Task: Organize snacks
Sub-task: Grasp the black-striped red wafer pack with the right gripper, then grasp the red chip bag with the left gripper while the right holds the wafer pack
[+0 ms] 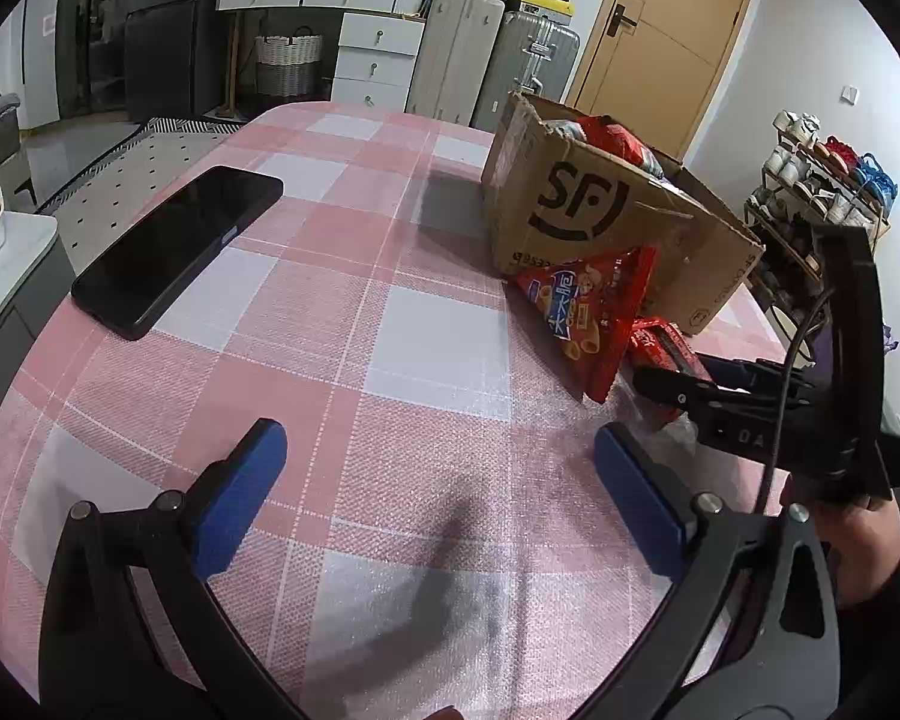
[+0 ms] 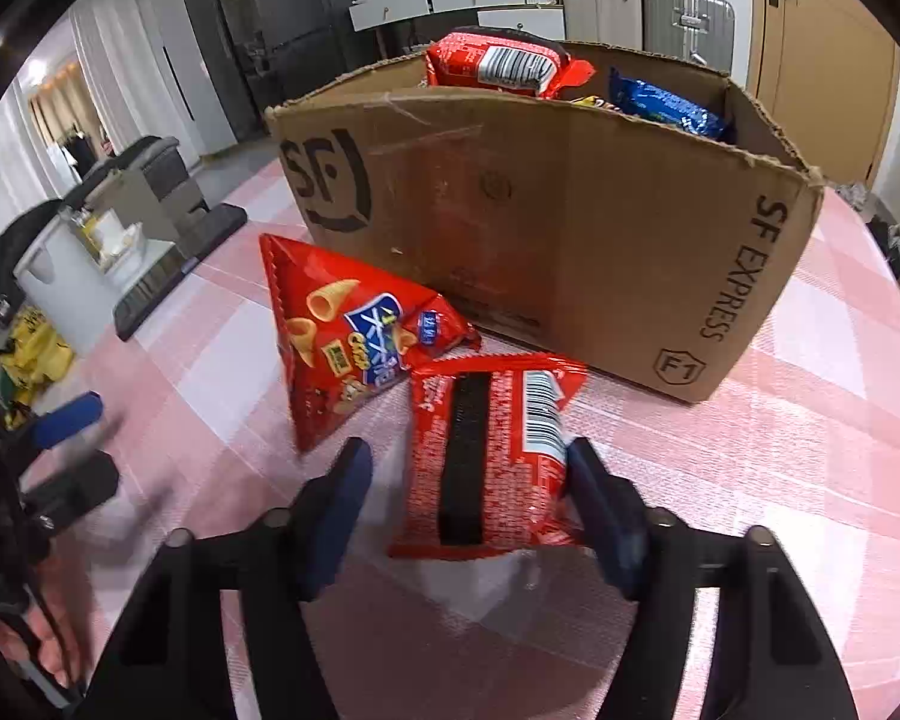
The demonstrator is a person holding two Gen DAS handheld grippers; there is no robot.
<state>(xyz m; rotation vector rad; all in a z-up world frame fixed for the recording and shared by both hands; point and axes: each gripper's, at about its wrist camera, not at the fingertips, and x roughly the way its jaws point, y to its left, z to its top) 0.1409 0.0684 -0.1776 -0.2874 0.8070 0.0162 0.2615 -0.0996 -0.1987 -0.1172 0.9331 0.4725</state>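
Observation:
A cardboard SF Express box (image 2: 570, 228) stands on the checked tablecloth and holds a red packet (image 2: 498, 63) and a blue packet (image 2: 666, 105); it also shows in the left wrist view (image 1: 582, 204). A red triangular snack bag (image 2: 342, 348) leans by the box and shows in the left wrist view (image 1: 594, 312). A red flat packet with a barcode (image 2: 492, 456) lies in front of it. My right gripper (image 2: 468, 498) is open, its fingers on either side of this packet. My left gripper (image 1: 438, 468) is open and empty over bare cloth.
A black phone (image 1: 180, 246) lies on the table at the left. The table edge curves away at the left and far side. Drawers, suitcases (image 1: 462, 54) and a door stand behind. A shoe rack (image 1: 822, 192) stands at the right.

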